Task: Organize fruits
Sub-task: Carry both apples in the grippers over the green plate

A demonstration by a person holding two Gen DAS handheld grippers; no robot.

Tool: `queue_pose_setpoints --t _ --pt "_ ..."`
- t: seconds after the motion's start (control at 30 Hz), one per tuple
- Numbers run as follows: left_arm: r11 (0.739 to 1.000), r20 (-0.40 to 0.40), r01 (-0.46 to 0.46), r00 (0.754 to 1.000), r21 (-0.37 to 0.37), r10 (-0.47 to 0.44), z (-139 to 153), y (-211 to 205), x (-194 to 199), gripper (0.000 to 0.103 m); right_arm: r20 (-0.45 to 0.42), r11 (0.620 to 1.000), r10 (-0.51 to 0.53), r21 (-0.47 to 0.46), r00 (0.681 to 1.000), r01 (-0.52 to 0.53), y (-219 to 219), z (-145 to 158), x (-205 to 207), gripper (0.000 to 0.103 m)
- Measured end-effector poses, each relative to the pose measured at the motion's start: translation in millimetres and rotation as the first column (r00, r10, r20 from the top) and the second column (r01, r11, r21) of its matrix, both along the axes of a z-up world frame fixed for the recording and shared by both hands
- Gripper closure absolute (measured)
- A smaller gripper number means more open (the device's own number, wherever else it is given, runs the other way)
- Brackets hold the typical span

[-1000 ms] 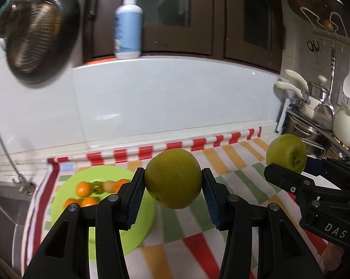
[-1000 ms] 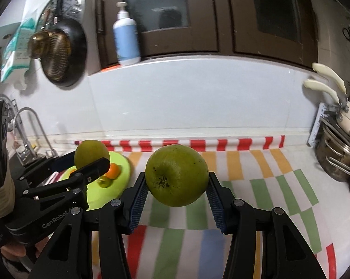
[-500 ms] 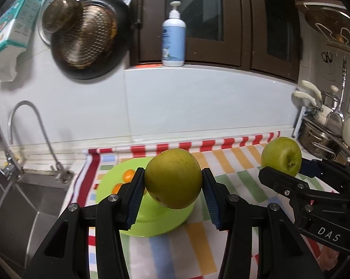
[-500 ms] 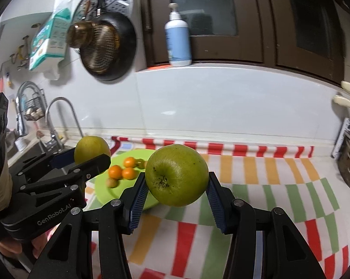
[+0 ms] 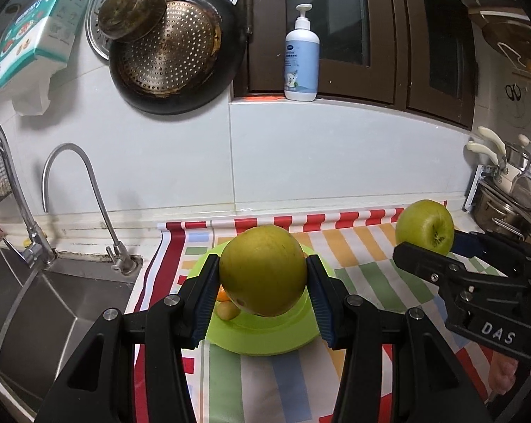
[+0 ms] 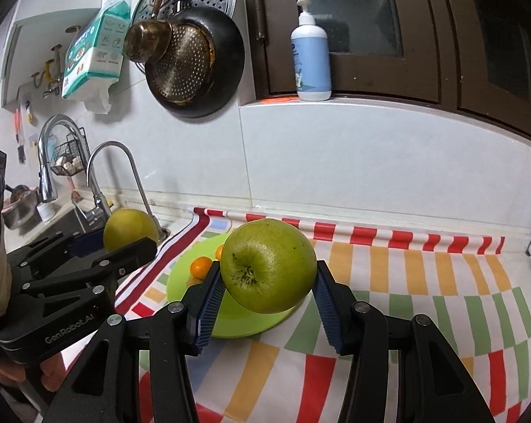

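Observation:
My left gripper (image 5: 263, 294) is shut on a yellow-green pear (image 5: 263, 269) and holds it in the air over the green plate (image 5: 265, 335). My right gripper (image 6: 267, 298) is shut on a green apple (image 6: 269, 264), also held above the plate (image 6: 237, 324). Small oranges (image 6: 200, 267) lie on the plate's left part. In the left wrist view the right gripper (image 5: 438, 246) with its apple (image 5: 424, 227) is at the right. In the right wrist view the left gripper (image 6: 124, 243) with the pear (image 6: 129, 229) is at the left.
A striped cloth (image 5: 371, 268) covers the counter. A steel sink (image 5: 36, 303) with taps (image 5: 68, 183) lies left of the plate. Pots (image 5: 505, 208) stand at the right. A pan (image 5: 177, 53) hangs on the wall, a pump bottle (image 5: 301, 60) stands on the sill.
Both grippers, still holding their fruit, have swung left, bringing the sink and taps into view and the plate under the fruit.

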State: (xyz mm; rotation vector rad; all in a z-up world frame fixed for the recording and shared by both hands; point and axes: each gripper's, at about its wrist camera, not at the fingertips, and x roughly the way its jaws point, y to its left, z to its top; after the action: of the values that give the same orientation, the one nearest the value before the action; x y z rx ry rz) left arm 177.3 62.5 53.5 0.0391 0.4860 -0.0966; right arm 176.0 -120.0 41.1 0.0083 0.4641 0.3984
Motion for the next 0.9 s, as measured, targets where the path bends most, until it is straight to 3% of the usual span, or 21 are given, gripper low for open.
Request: queue_pose_setpoints --t 0.47,0.9 --pt "0.997 -0.090 0.037 0.995 -0.064 -0.043 -44.5 18.3 35.5 0.055 -0.131 0.994 0.090 -0.043 0.987 -0.097 31.3 -40.1 50.5 0.052" --pt "0.997 -0.206 0.051 0.977 -0.061 -0.063 -88.1 28.6 72.0 0.055 -0.258 0.977 0.155 -0.105 0.954 -0.187 61.9 -91.8 101.5 0.052"
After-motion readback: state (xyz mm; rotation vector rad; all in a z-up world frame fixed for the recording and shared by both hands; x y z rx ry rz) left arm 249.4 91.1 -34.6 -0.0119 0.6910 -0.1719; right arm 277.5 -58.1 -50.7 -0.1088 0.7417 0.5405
